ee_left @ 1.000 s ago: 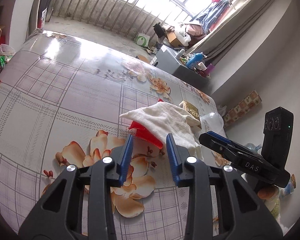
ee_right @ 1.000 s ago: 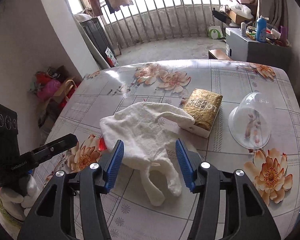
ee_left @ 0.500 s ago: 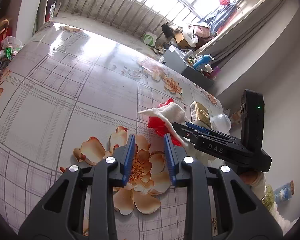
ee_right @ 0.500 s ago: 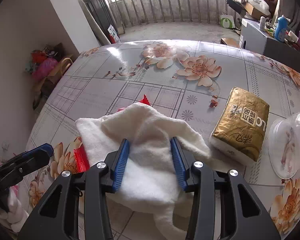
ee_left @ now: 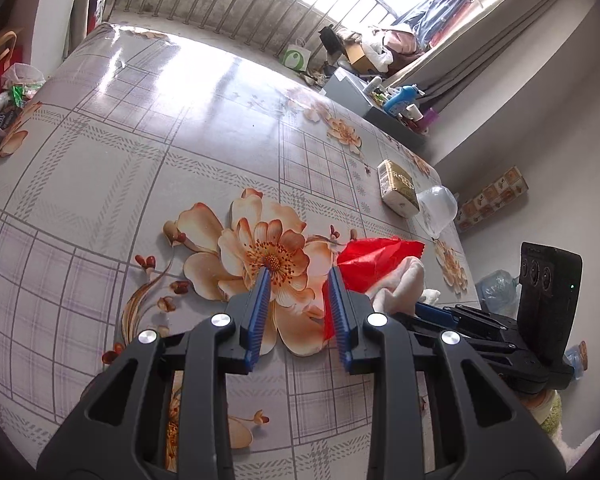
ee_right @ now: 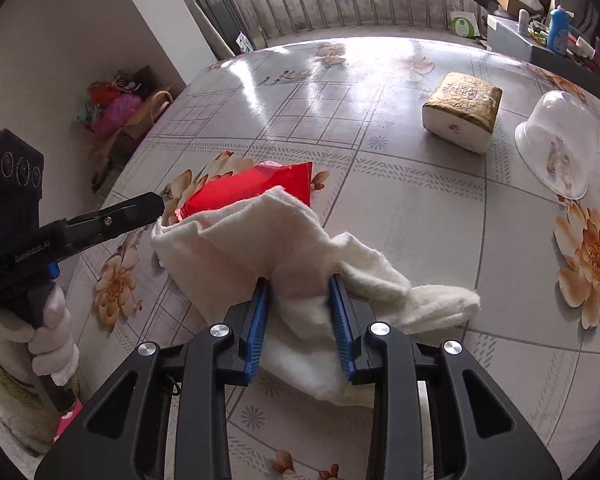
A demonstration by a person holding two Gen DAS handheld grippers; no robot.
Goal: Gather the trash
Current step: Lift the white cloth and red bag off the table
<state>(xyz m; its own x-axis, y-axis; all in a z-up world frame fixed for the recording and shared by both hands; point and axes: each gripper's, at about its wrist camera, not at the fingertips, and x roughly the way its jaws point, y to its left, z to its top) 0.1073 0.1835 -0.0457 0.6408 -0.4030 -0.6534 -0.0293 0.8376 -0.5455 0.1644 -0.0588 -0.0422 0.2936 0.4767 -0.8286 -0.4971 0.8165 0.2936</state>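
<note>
A red plastic wrapper (ee_left: 374, 262) lies on the flowered table, partly under a white cloth (ee_right: 268, 240). It also shows in the right wrist view (ee_right: 252, 188). My right gripper (ee_right: 300, 308) is shut on a bunched fold of the cloth, holding it near the table's front edge. My left gripper (ee_left: 298, 292) is open and empty, its right finger beside the wrapper's near corner. In the right wrist view its black fingers (ee_right: 116, 214) reach toward the wrapper from the left.
A gold tissue pack (ee_right: 462, 110) and a clear plastic dome (ee_right: 556, 144) sit at the far right of the table (ee_left: 140, 160). Bags of clutter (ee_right: 116, 108) lie on the floor left of the table. A grey cabinet with bottles (ee_left: 380, 96) stands behind.
My right gripper has closed on the cloth and dragged it toward the near edge, uncovering the red wrapper. My left gripper has shifted left and closer to the wrapper, still open.
</note>
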